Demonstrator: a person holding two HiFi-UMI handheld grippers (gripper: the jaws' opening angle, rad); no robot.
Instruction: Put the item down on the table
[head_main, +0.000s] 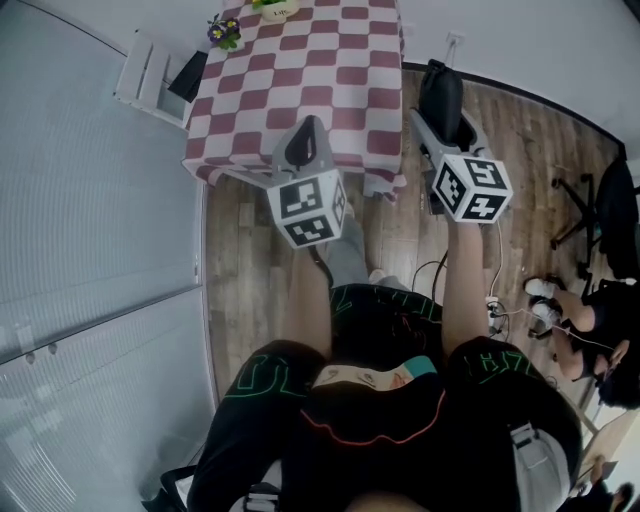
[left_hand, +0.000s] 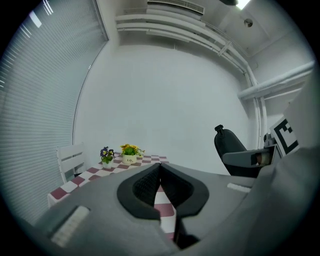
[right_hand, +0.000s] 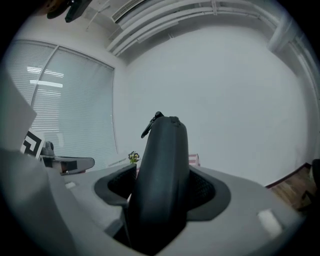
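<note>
A dark grey zip case stands upright between the jaws of my right gripper, which is shut on it. In the head view the case sticks up from the right gripper, held over the wooden floor just right of the table. The table wears a red-and-white checked cloth. My left gripper hovers over the table's near edge; its jaws are closed together with nothing between them. From the left gripper view the case shows off to the right.
Two small flower pots stand at the table's far end, also seen as flower pots. A white chair stands left of the table. A black office chair and a seated person's legs are at right. Window blinds line the left.
</note>
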